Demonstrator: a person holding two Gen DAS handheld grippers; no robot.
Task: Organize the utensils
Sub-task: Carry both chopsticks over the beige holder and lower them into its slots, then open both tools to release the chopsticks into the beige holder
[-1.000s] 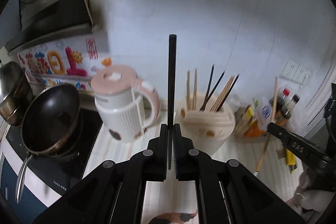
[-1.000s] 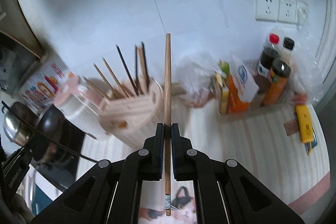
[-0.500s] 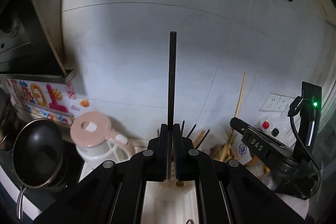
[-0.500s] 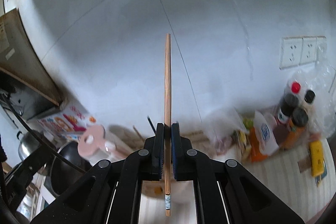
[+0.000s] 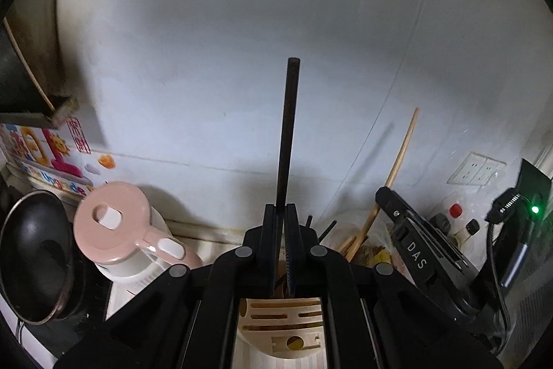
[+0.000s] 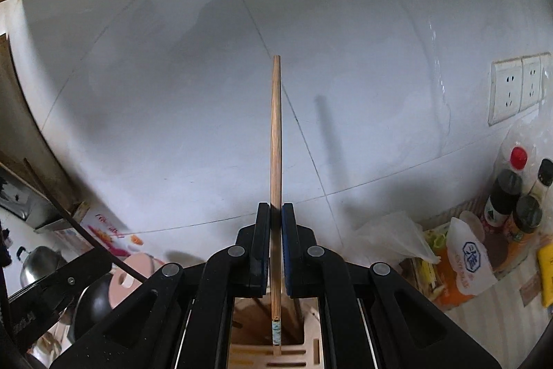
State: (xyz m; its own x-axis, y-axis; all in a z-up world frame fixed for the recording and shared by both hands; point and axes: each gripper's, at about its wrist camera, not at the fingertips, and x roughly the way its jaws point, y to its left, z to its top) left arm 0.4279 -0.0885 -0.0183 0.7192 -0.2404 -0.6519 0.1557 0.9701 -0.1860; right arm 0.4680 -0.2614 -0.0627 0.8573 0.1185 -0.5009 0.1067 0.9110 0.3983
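My left gripper (image 5: 280,213) is shut on a black chopstick (image 5: 287,134) that stands straight up from its jaws. My right gripper (image 6: 275,213) is shut on a wooden chopstick (image 6: 275,140), also upright, its lower end hanging below the jaws. Both grippers hover over the cream utensil holder (image 5: 283,327), whose slotted top (image 6: 276,351) shows between the fingers. In the left wrist view the right gripper (image 5: 382,194) appears at the right with its wooden chopstick (image 5: 402,147). Several chopsticks (image 5: 349,242) stand in the holder behind my left fingers.
A pink-lidded kettle (image 5: 117,230) and a black wok (image 5: 33,261) sit left of the holder. Sauce bottles (image 6: 511,185), plastic bags (image 6: 466,261) and wall sockets (image 6: 515,89) lie to the right. The white tiled wall (image 5: 242,57) is close ahead.
Both grippers have moved forward toward the wall and over the utensil holder, still gripping their chopsticks. The holder has slid from mid-view to beneath the fingers, and the right gripper has tilted upward.
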